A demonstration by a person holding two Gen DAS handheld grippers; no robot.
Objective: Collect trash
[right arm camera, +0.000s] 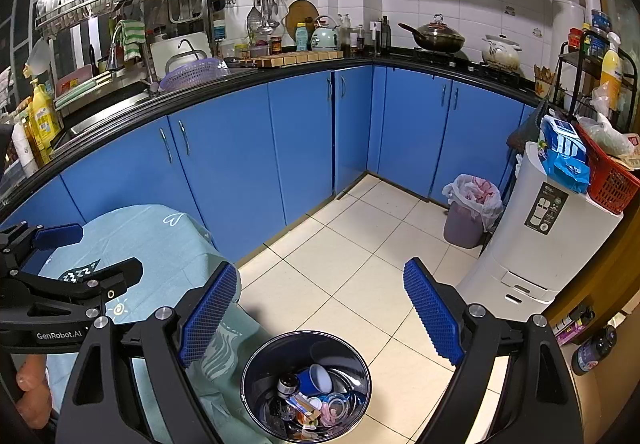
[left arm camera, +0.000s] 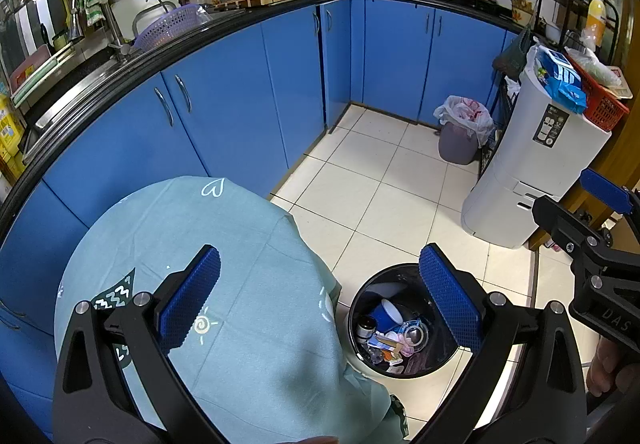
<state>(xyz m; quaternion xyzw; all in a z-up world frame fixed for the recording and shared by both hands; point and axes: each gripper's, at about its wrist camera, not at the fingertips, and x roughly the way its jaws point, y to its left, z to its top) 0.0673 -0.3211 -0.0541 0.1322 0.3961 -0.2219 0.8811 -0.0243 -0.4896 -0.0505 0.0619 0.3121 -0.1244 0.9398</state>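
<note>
I hold both tools raised above the scene with nothing between their pads. The left tool [left arm camera: 320, 300] has its jaws spread wide and carries nothing; the right tool [right arm camera: 320, 318] is spread in the same way and is likewise unloaded.

The task's receptacle is the black trash bin [left arm camera: 400, 272], which stands on the tiled floor [left arm camera: 376, 180], touching or just beside the hanging edge of the light-blue tablecloth [left arm camera: 224, 244] that covers the round worktop. The bin already holds collected items, among them a blue cup [left arm camera: 385, 318], a small dark can and clear plastic wrapping.

No loose trash is visible on the cloth in either view. I judge collection to be at or near its end.

Governing relation: the bin lies below and forward of both tools. In the left wrist view it sits under the right-hand finger of the left tool; in the right wrist view the same trash bin [right arm camera: 256, 364] lies between the two fingers, low in the frame. I judge the right tool the better aligned for any further drop. The bin mouth is round, so no long axis constrains approach.
</note>
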